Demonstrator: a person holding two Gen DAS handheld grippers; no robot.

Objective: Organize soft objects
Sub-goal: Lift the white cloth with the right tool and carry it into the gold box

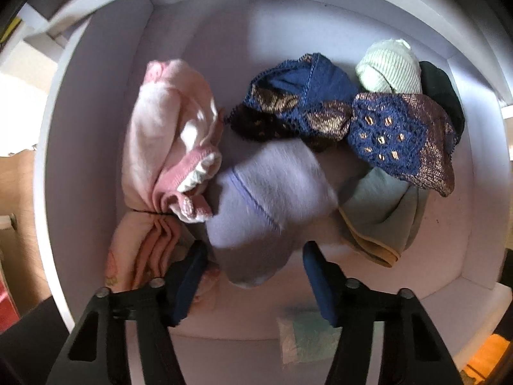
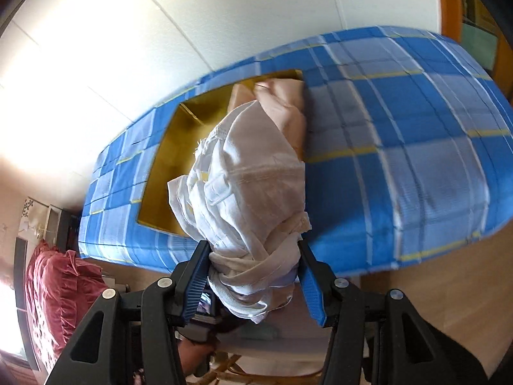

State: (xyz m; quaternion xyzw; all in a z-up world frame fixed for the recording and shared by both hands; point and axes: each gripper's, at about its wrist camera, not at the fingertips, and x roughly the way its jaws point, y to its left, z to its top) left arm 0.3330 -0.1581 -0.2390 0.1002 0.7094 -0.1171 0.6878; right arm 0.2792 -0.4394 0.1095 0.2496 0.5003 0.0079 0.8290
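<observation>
In the left wrist view I look straight down into a white drawer [image 1: 96, 122] holding soft garments. A blurred lavender sock-like piece [image 1: 266, 199] lies with its lower end between the fingers of my left gripper [image 1: 253, 256]. The pads stand a little apart from it, so the gripper is open. Around it lie a pink garment [image 1: 166, 128], dark blue lace pieces [image 1: 307, 96] and a grey-green piece with yellow trim [image 1: 378, 218]. My right gripper [image 2: 255, 250] is shut on a bundled white garment [image 2: 247, 176], held in the air above a bed.
A pale green ribbed roll [image 1: 388, 67] and a black item [image 1: 445, 93] sit in the drawer's far right corner. Below the right gripper a blue plaid bed [image 2: 400, 147] carries a yellow box [image 2: 173, 160] with a peach garment [image 2: 282, 102]. A red velvet cushion [image 2: 57, 285] lies at left.
</observation>
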